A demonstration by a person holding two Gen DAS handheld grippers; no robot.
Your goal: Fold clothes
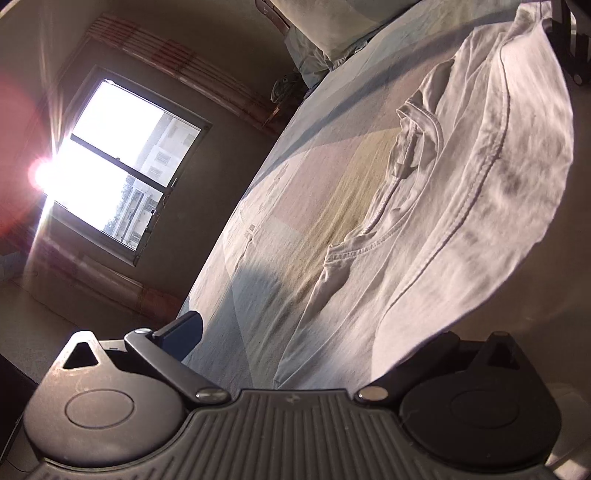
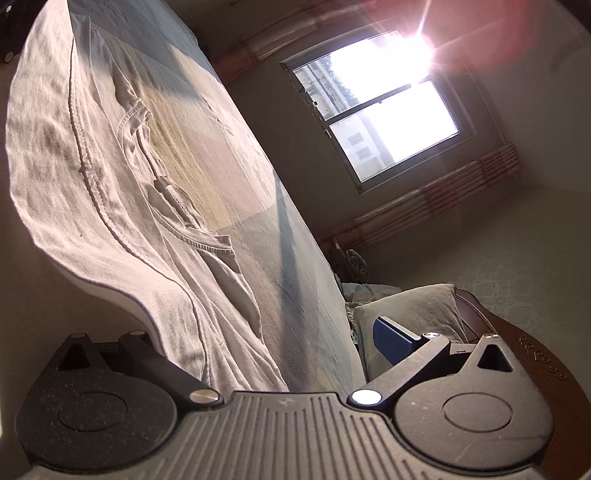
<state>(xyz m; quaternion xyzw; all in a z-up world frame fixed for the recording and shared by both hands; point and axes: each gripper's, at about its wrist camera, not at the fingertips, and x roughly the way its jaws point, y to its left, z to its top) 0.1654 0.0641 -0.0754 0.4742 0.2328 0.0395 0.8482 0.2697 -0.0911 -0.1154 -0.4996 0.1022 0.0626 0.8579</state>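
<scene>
A white T-shirt (image 1: 461, 192) lies partly on the bed, its hem edge lifted and stretched between my two grippers. In the left wrist view the cloth runs down to my left gripper (image 1: 295, 354); one blue finger pad (image 1: 184, 334) shows on the left, the other finger is hidden under the cloth. In the right wrist view the same shirt (image 2: 110, 192) runs down to my right gripper (image 2: 266, 350); one blue pad (image 2: 395, 341) shows on the right, the other side is covered by cloth. The jaws look wide, so the grip itself is unclear. The neckline (image 1: 406, 155) faces the bed.
The bed sheet (image 1: 295, 206) has pastel colour blocks. Pillows (image 1: 332, 22) lie at the head of the bed, with a wooden headboard (image 2: 517, 354). A bright window (image 1: 122, 162) with sun glare is on the far wall. My right gripper's body (image 1: 569, 44) shows at top right.
</scene>
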